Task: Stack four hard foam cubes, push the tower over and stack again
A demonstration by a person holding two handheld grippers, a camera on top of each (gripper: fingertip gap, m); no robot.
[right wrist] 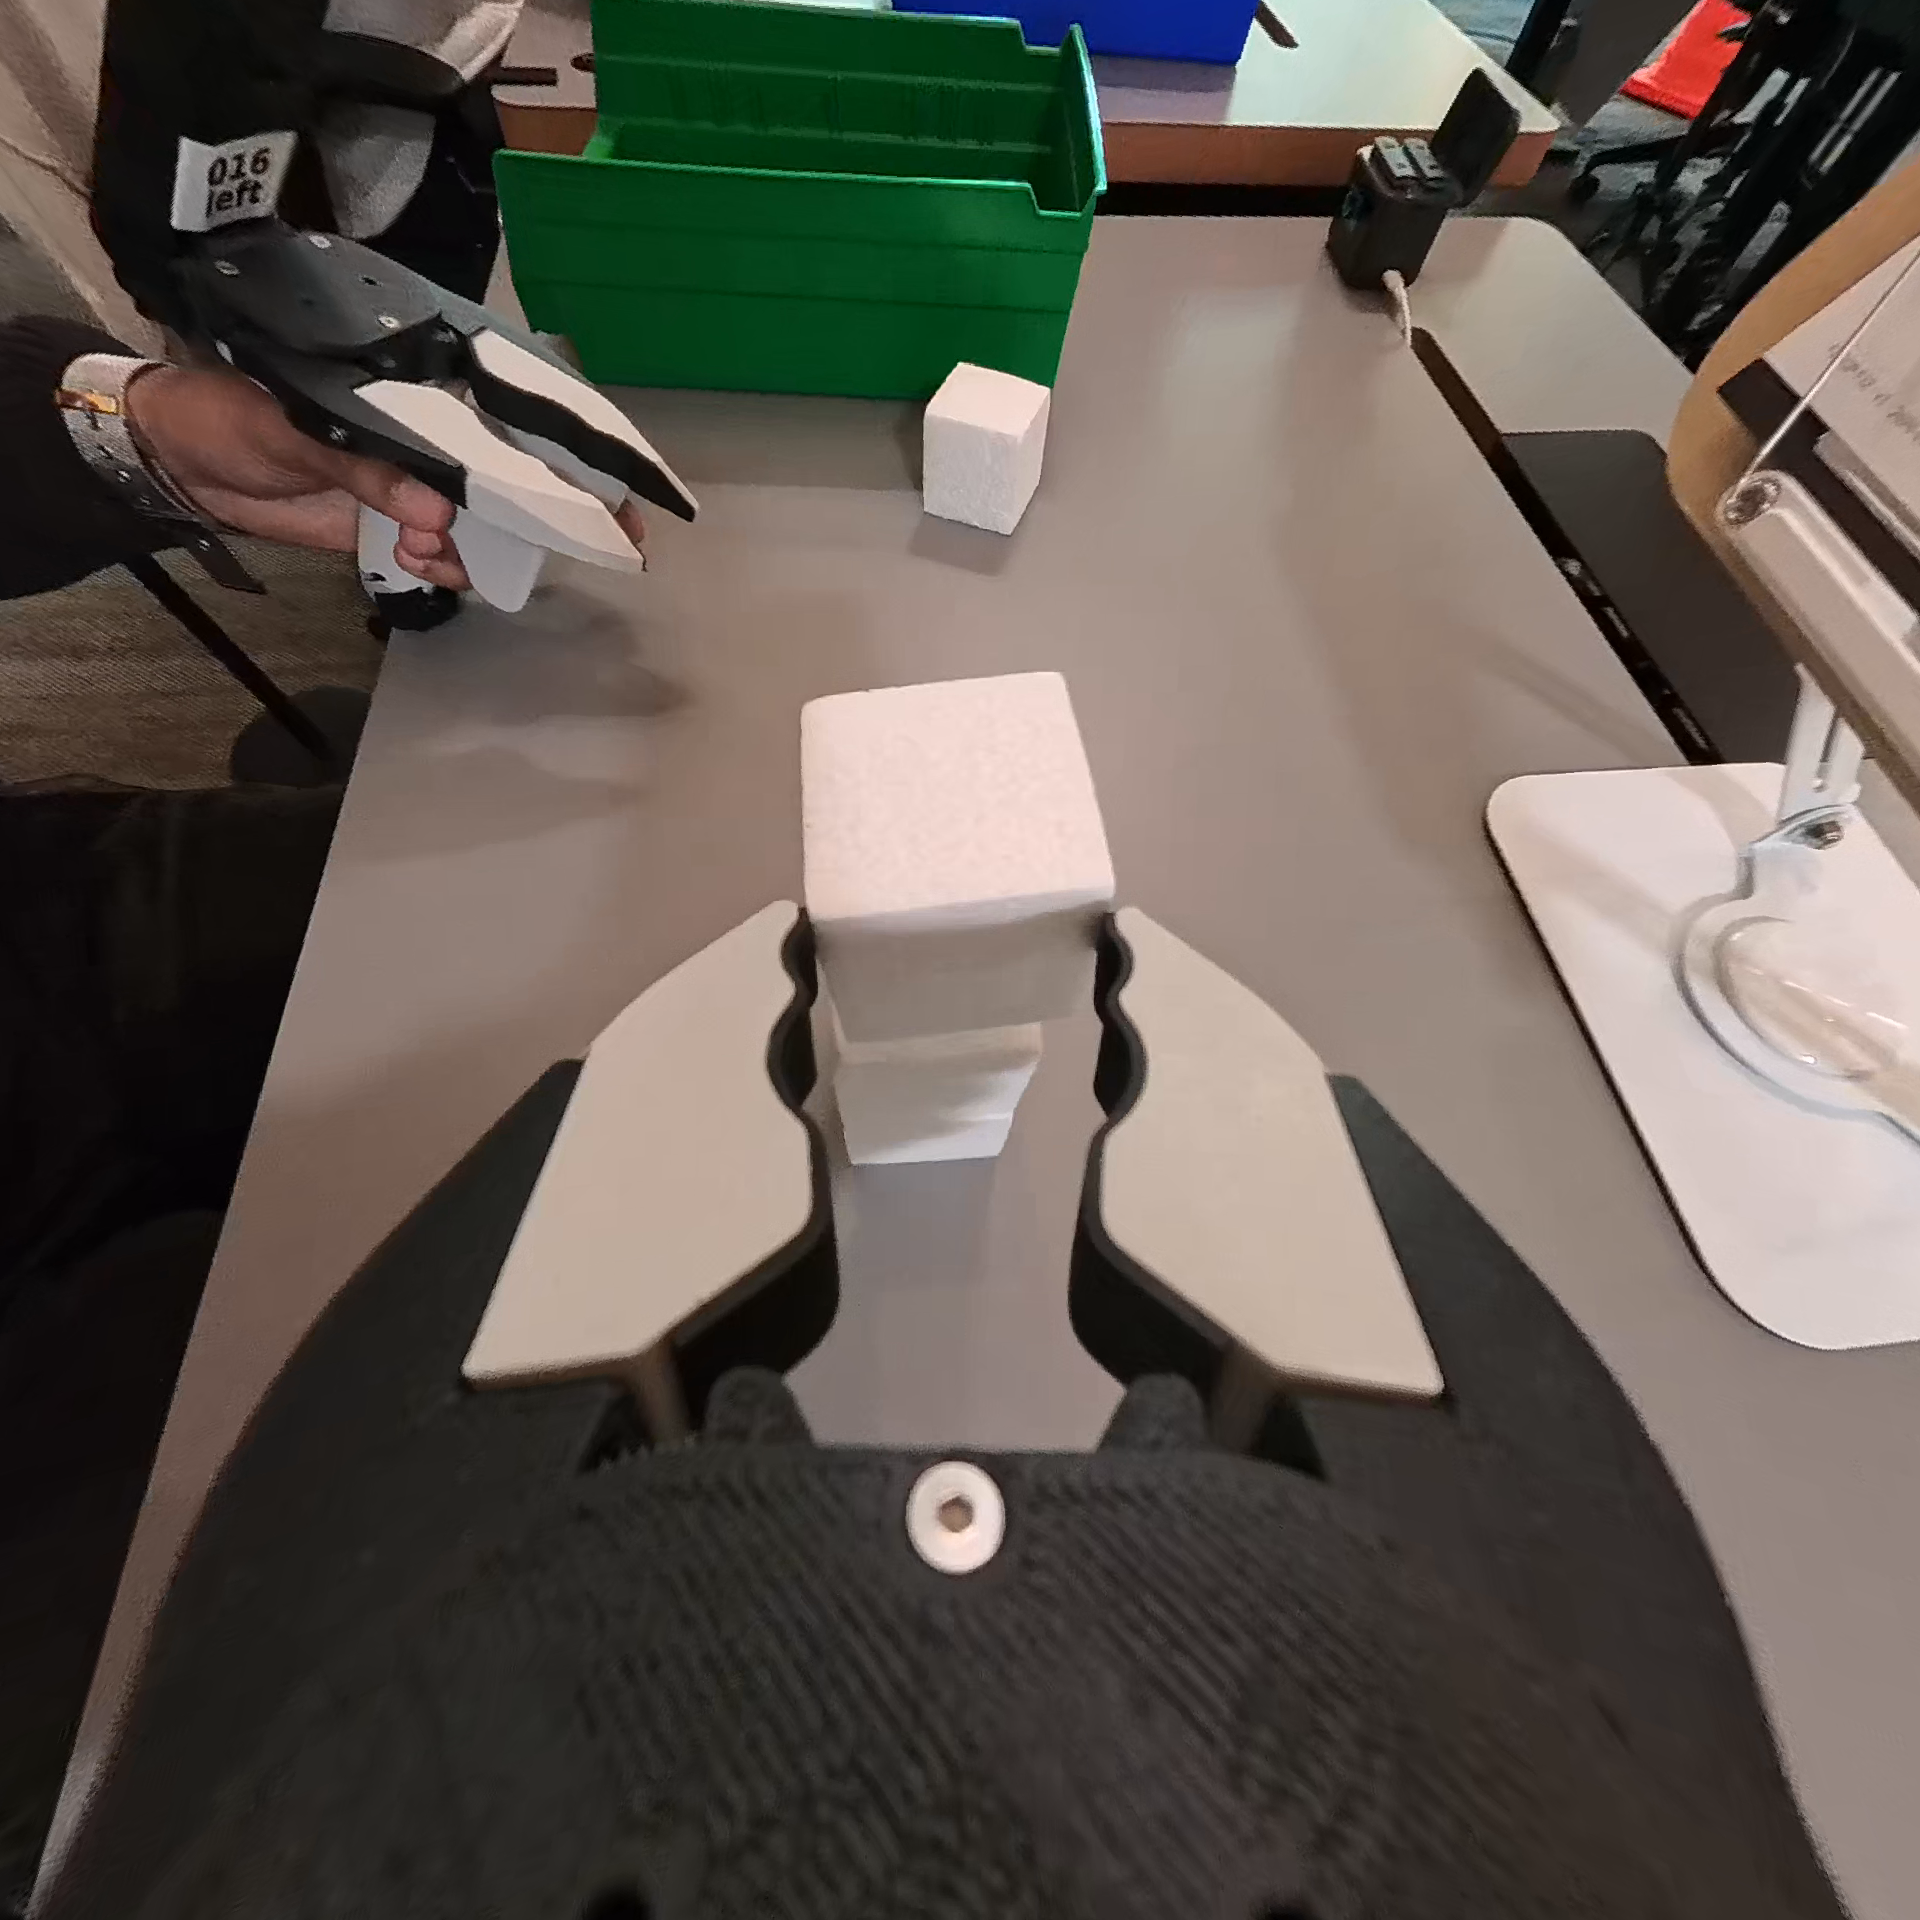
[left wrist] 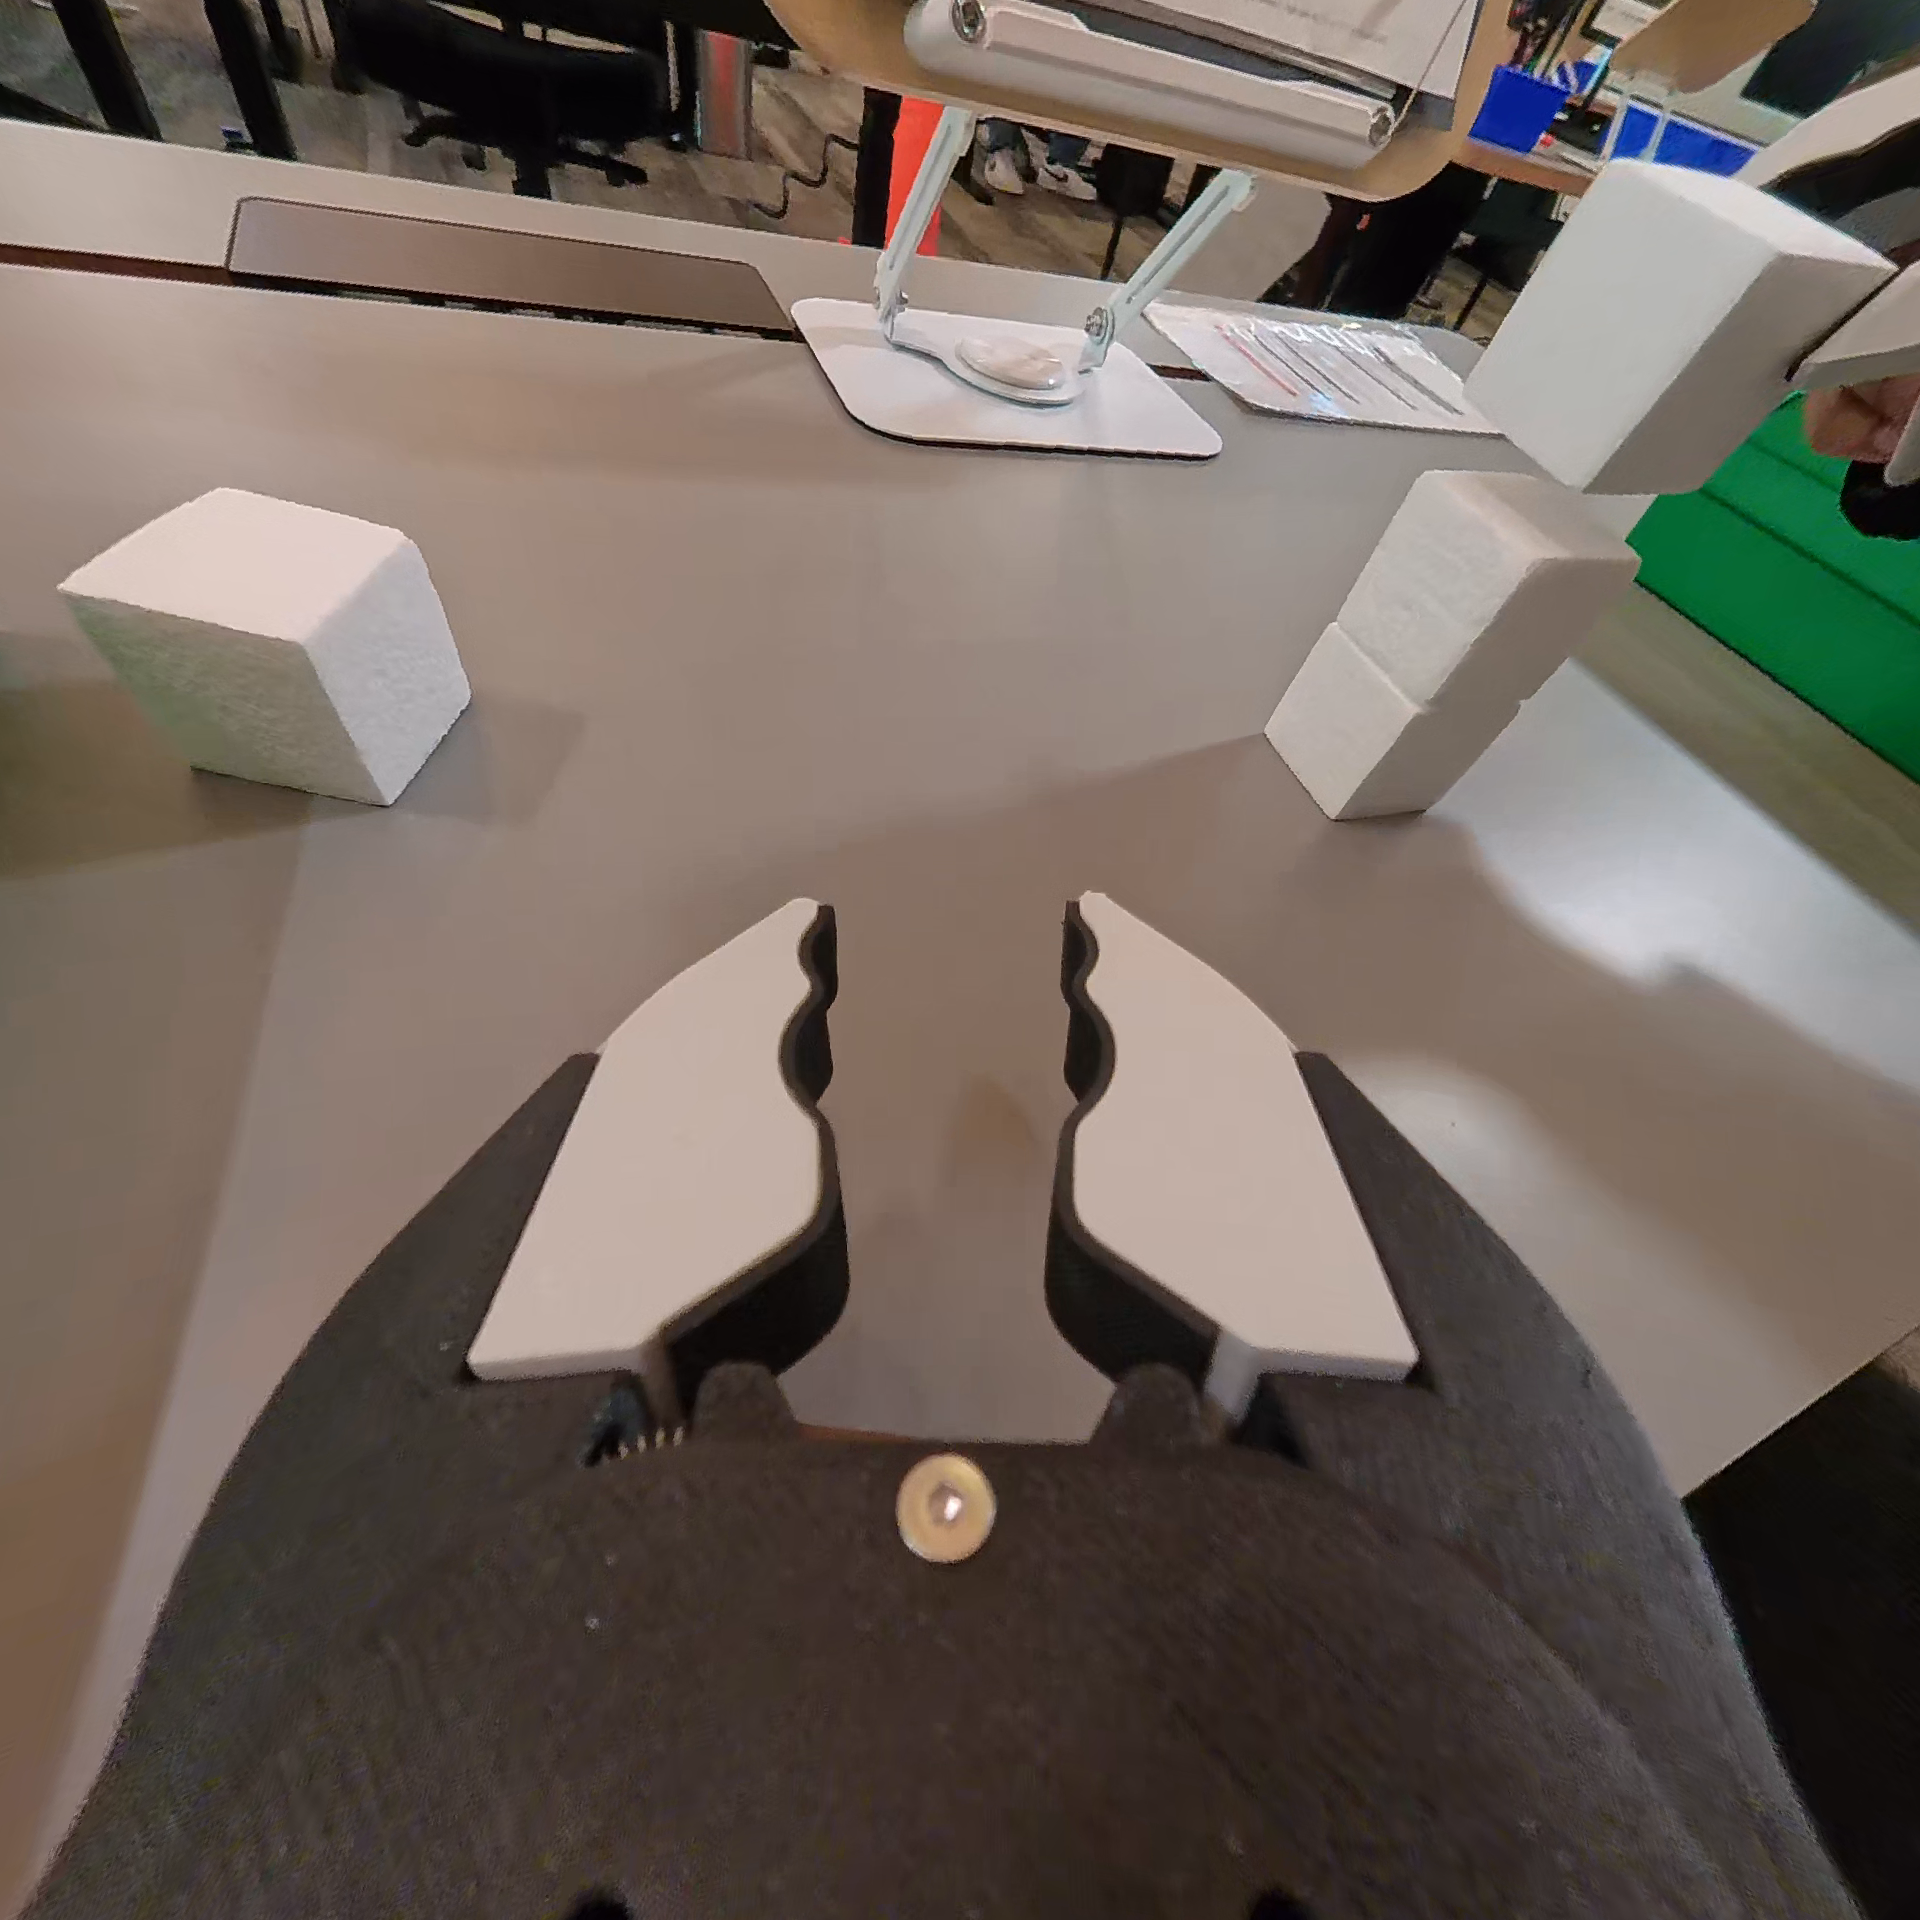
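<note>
My right gripper (right wrist: 951, 925) is shut on a white foam cube (right wrist: 951, 821) and holds it right over a stack of two foam cubes (right wrist: 925, 1101) on the grey table (right wrist: 1299, 675). I cannot tell whether the held cube touches the stack. In the left wrist view the held cube (left wrist: 1662, 322) is at the upper right, above the stack (left wrist: 1444, 644). My left gripper (left wrist: 951, 914) is open and empty above bare table. It also shows in the right wrist view (right wrist: 660, 535), held in a hand. A single foam cube (left wrist: 270, 644) stands apart to the left.
A green plastic bin (right wrist: 790, 229) stands at the table's far end, with the single cube (right wrist: 982, 447) just before it. A white stand base (right wrist: 1662, 1039) with metal arms sits at the right. A black device (right wrist: 1392, 208) sits at the far corner. The left gripper's tips are roughly 25 centimetres from the right gripper's.
</note>
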